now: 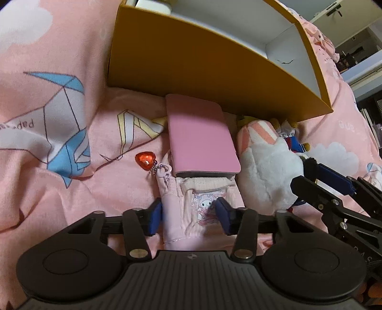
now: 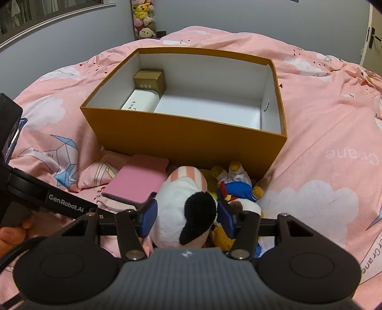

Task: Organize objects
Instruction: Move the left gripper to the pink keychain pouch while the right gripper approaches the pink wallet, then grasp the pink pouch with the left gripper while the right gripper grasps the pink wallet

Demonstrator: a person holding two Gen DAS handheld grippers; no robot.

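Note:
An open orange box (image 2: 186,138) with a white inside stands on the pink bedspread; it also shows in the left wrist view (image 1: 191,64). A pink notebook (image 1: 200,136) lies in front of it, partly on a pink pouch (image 1: 191,207) with a cartoon print. My left gripper (image 1: 189,214) is open, its jaws on either side of the pouch. A red heart charm (image 1: 145,160) lies to its left. A white plush rabbit (image 2: 183,202) lies to the right of the notebook (image 2: 138,181). My right gripper (image 2: 186,217) is open around the rabbit's body.
Inside the box sit a gold box (image 2: 149,81) and a white box (image 2: 140,102) at the left end. A blue and yellow plush toy (image 2: 238,188) lies right of the rabbit. More plush toys (image 2: 143,19) stand by the far wall. The bedspread (image 2: 322,119) is rumpled.

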